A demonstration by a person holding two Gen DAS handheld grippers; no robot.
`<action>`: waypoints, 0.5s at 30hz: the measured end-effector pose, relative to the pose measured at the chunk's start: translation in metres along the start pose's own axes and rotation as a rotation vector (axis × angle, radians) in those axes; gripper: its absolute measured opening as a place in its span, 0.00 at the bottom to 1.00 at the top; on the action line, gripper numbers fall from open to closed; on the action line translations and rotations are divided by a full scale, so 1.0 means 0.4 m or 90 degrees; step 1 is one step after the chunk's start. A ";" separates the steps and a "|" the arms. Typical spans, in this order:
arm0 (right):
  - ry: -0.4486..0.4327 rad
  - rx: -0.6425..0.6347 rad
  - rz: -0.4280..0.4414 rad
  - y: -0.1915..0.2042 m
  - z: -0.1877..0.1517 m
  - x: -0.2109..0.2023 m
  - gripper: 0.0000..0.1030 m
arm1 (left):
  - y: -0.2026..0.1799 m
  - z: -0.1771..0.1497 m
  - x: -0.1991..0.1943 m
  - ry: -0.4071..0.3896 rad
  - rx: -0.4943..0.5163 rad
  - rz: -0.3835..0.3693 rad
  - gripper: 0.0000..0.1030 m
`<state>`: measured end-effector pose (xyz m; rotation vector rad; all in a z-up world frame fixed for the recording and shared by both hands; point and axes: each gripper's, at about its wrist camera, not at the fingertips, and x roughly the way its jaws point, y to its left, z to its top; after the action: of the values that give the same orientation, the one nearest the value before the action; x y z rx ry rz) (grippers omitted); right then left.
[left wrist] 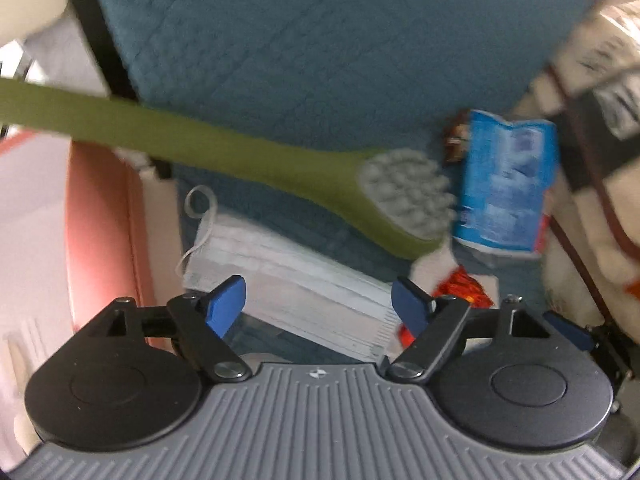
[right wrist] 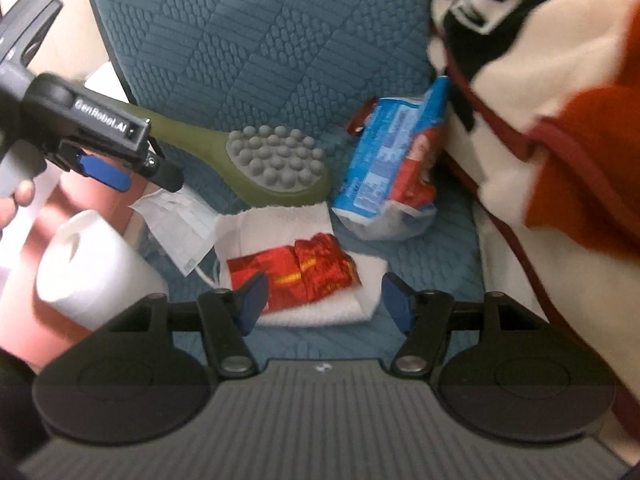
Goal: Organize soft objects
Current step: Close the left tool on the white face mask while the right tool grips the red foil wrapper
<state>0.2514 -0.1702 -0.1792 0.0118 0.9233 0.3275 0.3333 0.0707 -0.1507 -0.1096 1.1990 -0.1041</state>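
Teal quilted cushion (right wrist: pixel 248 40) lies under everything you face. Your left gripper (left wrist: pixel 318 304) hangs with fingers spread over the face mask (left wrist: pixel 288 280), not touching it. Your right gripper (right wrist: pixel 322 300) is spread above the red foil packet (right wrist: pixel 296 272) on the white cloth (right wrist: pixel 280 216). At twelve o'clock lies the green brush (right wrist: pixel 276 164); at one o'clock, the blue tissue pack (right wrist: pixel 392 152).

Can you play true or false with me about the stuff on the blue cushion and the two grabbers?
1. The red shiny packet lies on a white cloth. True.
2. The green massage brush is held by the left gripper. False: its jaws are open, holding nothing, above the face mask.
3. The right gripper is squeezing the blue packet. False: it is open, near the red packet.
4. The brush's grey bumps face up. True.
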 end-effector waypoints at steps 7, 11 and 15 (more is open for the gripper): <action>0.037 -0.035 0.003 0.011 0.028 0.115 0.63 | 0.076 0.058 0.071 0.089 -0.121 -0.009 0.81; 0.063 -0.043 -0.004 0.007 0.022 0.153 0.63 | 0.128 0.066 0.121 0.138 -0.227 -0.033 0.81; 0.072 -0.031 0.003 -0.008 0.011 0.171 0.63 | 0.140 0.066 0.163 0.170 -0.268 -0.030 0.81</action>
<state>0.2939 -0.1535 -0.2306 -0.0490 1.0274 0.3575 0.3827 0.1180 -0.2091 -0.5064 1.4719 0.0980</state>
